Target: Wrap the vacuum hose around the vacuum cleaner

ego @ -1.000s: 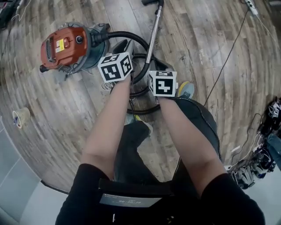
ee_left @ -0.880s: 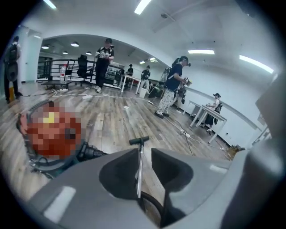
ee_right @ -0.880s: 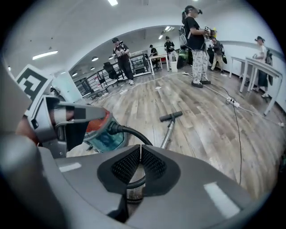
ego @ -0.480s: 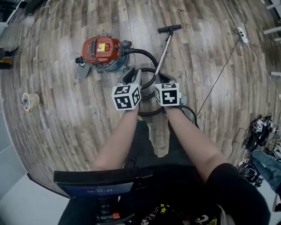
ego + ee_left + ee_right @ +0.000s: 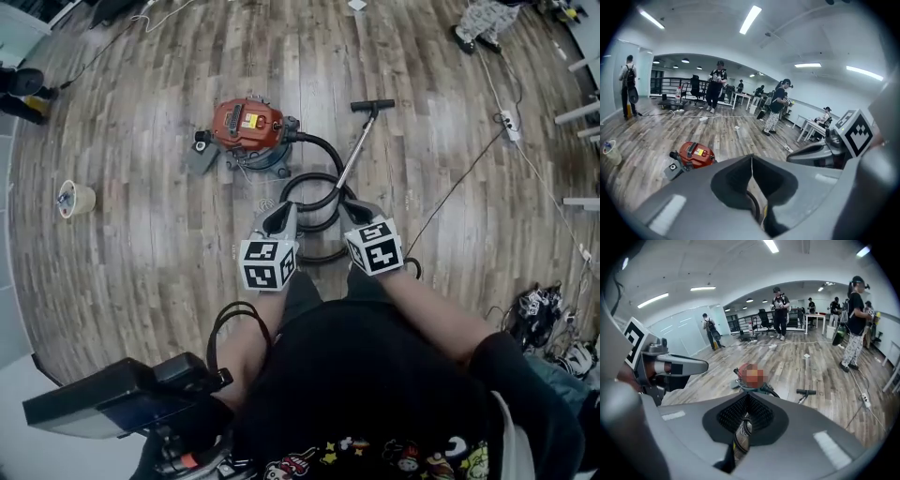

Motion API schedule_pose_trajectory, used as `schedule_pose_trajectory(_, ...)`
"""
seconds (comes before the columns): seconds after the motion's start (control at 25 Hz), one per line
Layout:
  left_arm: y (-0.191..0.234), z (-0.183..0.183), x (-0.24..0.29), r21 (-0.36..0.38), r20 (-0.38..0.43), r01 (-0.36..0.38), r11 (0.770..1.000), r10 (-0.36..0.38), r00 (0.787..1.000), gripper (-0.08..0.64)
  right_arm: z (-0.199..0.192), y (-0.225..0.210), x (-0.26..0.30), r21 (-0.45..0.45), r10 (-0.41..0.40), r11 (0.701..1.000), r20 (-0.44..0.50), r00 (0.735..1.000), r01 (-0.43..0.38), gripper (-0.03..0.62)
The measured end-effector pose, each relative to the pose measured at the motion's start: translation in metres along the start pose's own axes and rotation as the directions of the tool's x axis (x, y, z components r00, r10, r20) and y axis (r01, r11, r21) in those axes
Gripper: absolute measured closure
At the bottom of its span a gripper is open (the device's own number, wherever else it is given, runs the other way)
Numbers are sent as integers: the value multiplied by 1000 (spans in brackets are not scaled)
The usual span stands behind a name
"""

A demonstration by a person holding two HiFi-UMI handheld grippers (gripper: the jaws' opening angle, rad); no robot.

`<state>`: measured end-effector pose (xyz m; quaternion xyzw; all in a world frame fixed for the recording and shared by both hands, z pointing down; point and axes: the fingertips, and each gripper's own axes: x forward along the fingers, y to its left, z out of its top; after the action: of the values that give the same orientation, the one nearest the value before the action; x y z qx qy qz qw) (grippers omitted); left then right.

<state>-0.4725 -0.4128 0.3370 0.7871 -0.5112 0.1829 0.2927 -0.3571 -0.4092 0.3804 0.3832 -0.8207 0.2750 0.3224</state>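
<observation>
One red vacuum cleaner (image 5: 248, 124) stands on the wooden floor (image 5: 159, 234). Its single black hose (image 5: 314, 202) leaves the cleaner's front and lies in loose, overlapping loops on the floor beside the machine, not around it. One metal wand (image 5: 349, 159) slants across those loops and ends in a black T-shaped floor head (image 5: 372, 106) to the right of the cleaner.

There are two grippers, both above the loops and on the person's side of them, each with one marker cube. The left gripper (image 5: 280, 214) has its jaws together: in the left gripper view (image 5: 751, 161) the tips meet in a thin seam with nothing pinched, and only a stretch of hose on the floor shows through the hollow below them. The right gripper (image 5: 352, 206) is closed too: in the right gripper view (image 5: 747, 397) its ribbed pads meet at the tip, and the wand and hose on the floor show through the gap beneath. Neither gripper touches the hose.

One pale cup (image 5: 75, 199) sits well to the left of the cleaner. One white power strip (image 5: 506, 120) lies far right, with a thin black cable (image 5: 459, 183) running across the floor. One black device (image 5: 103, 403) hangs at the person's front. At least five people (image 5: 716, 86) are in the room behind.
</observation>
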Motion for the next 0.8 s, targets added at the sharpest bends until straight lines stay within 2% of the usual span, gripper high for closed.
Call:
schedule_pose_trajectory(0.2,19,28,-73,39,100,-109,993,105,989,552,49,8,-53,-81,-12,996,126,992,23,572)
schedule_pose_trajectory(0.36,31,49,-102,86,166,-179,980,163,973,552,82,-3,-76,-105,-50,992,227,973,75,571)
schedule_pose_trajectory(0.52,42,64,-105,95,197,-209,973,187,962,554,91,-14,-77,-88,-75,991,253,965,100,571)
schedule_pose_trajectory(0.8,35,76,-96,106,215,-210,972,183,959,554,91,-17,-73,-87,-70,992,254,965,95,572)
